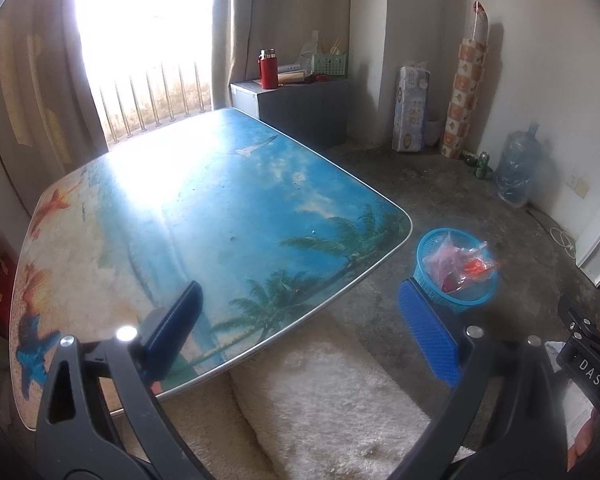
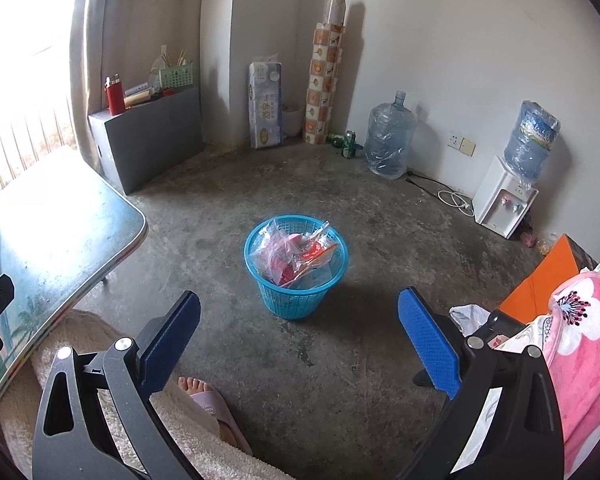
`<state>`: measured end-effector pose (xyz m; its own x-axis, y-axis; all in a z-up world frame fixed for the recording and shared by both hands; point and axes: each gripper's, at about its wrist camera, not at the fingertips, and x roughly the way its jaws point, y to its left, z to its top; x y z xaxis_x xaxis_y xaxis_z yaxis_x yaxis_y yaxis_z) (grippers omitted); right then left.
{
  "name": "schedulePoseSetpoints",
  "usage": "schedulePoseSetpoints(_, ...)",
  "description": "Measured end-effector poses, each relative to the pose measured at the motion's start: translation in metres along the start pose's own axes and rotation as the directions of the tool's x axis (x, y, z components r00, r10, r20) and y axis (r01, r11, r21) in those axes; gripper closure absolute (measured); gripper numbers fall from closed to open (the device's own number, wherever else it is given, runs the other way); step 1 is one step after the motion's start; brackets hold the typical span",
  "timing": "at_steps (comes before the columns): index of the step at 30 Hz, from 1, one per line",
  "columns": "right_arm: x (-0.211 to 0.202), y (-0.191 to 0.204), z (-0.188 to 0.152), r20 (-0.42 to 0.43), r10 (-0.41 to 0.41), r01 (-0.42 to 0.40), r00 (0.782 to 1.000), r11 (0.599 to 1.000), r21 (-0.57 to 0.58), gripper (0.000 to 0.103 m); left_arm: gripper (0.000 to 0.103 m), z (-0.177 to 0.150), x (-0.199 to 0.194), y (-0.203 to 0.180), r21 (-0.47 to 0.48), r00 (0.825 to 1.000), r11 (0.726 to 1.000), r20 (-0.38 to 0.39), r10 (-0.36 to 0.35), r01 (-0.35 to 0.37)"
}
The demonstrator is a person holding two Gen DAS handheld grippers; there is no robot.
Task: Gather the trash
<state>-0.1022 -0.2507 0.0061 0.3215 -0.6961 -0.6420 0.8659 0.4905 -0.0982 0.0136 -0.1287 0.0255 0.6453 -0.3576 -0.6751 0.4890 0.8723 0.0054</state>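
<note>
looking over the room from largest down: the concrete floor (image 2: 380,280) spreads out ahead, the beach-print table (image 1: 220,220) sits to the left, and its top shows no litter that can be made out. beyond the table's corner stands the blue basket (image 2: 296,270), on the floor, already stuffed with clear and red wrappers (image 2: 300,252).

judging from that, the collecting looks close to finished, or between pickups; no loose scrap is plainly visible on the table or on the floor near the basket. the next move would call for a search of the floor and corners, perhaps toward the green cans (image 2: 348,144) by the far wall, though whether those count as trash cannot be told.

the left gripper (image 1: 300,320) hovers over the near edge of the table with its blue pads spread wide and nothing between them; the basket lies ahead and to its right, well apart. the right gripper (image 2: 300,336) is likewise gaping and empty, aimed nearly straight at the basket, which sits centred ahead of its fingers but clear of them. a person's sandalled foot (image 2: 204,396) rests just below.
</note>
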Motion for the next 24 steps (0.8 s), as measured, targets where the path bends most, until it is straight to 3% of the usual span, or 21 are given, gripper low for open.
schedulePoseSetpoints(24,0.0009,-0.0062,0.0036,-0.01,-0.006,0.006,1.0,1.0,0.025,0.007,0.009,-0.0001,0.0052,-0.0073,0.018,0.999,1.0,-0.029,-0.015,0.015)
